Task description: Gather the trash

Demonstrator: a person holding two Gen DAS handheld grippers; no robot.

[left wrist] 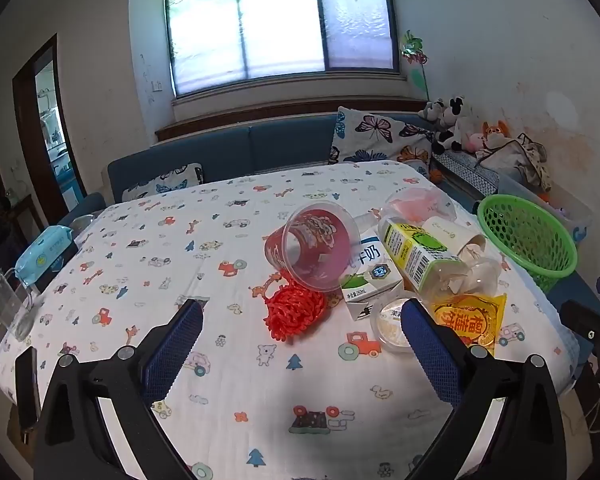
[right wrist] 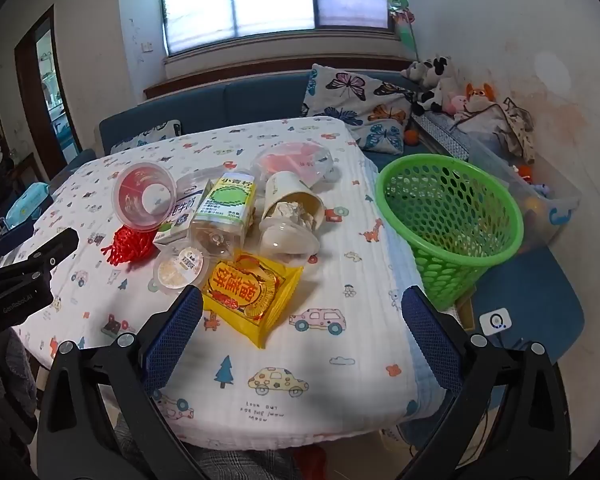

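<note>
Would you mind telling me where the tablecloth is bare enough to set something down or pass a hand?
Bare cloth lies along the near table edge, in front of the yellow snack packet, and across the left half beyond the red mesh net. A narrower strip runs between the paper cup and the green basket. The trash pile itself is crowded.

Left gripper jaws wide apart, nothing between, over patterned tablecloth. Trash pile ahead: red net, tipped red cup, milk carton, yellow packet. Green basket at right table edge.
</note>
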